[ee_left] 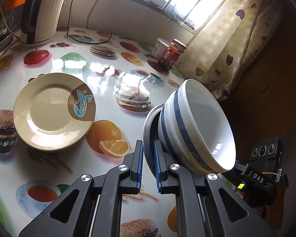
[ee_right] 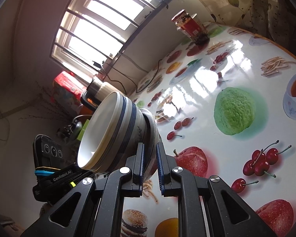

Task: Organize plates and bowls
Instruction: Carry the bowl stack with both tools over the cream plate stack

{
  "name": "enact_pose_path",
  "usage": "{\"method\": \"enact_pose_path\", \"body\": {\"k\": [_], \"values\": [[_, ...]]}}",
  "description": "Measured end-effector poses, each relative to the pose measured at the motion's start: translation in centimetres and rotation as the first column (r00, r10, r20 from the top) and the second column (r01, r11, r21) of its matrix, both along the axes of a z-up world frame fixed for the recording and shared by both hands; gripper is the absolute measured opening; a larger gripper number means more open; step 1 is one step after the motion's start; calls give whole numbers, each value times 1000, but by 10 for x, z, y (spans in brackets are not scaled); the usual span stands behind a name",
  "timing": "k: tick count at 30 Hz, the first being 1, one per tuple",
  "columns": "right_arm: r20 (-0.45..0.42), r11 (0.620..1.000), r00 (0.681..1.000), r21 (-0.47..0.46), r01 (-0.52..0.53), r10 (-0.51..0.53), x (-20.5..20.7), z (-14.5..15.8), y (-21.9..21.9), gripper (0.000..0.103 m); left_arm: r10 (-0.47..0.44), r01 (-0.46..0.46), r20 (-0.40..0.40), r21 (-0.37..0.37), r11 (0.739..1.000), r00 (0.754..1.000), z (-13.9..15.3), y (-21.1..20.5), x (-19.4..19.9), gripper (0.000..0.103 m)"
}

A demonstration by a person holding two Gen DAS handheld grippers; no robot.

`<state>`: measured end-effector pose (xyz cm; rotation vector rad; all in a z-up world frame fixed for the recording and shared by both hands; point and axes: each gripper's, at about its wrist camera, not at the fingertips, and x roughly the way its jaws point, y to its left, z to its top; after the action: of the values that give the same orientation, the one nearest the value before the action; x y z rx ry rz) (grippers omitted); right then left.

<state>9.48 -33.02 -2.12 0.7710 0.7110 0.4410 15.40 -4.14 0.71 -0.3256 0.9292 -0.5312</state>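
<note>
Left gripper (ee_left: 148,164) is clamped on the rim of a grey dish (ee_left: 148,130), blue pads pinching the edge from both sides. Right gripper (ee_right: 149,163) has the same dish (ee_right: 154,126) by its opposite rim, also squeezed tight. So that is 2 grippers sharing 1 load, and riding on that dish is a nest of blue-striped bowls (ee_left: 197,126), which look like 2, maybe 3 (the stripes make it hard to count).

The whole stack is off the table (ee_left: 100,67) and tipped, its open mouth facing sideways in both views, the bowls (ee_right: 110,132) leaning away from the dish.

Out on the fruit-print cloth sits the plate (ee_left: 53,110), beige with a brown patch, on top of others like it, well apart from the carried stack. Further back are a kettle (ee_left: 43,13) by the wall and a red jar (ee_left: 173,52) near the curtain.

My read: this is a carry toward the plate pile. To do it well, level the dish first, so the bowls cannot slide out, keep both hands moving together with no twist between them, then lower flat and centred on the plate before either grip lets go.
</note>
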Motion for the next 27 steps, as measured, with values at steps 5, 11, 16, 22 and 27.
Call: {"method": "enact_pose_path", "body": {"k": [5,11,16,22,27], "values": [[1,1000,1000,-4,-23,23,12,5,8,13,21,-21,1,-3,1000,1000,3,11,6,11],[-2,998,999,-15,-53,53,27,9,21,13,47,-47,-2,-3,999,999,3,27,13,11],[-9,997,997,-17,-81,81,38,8,32,13,69,-69,-5,-1,998,998,2,40,17,11],[-19,993,994,-22,-112,112,51,7,49,13,100,-100,-12,-9,995,995,0,56,22,11],[-21,990,990,-32,-138,137,63,8,62,13,123,-123,-12,-13,992,992,-1,71,27,11]]}}
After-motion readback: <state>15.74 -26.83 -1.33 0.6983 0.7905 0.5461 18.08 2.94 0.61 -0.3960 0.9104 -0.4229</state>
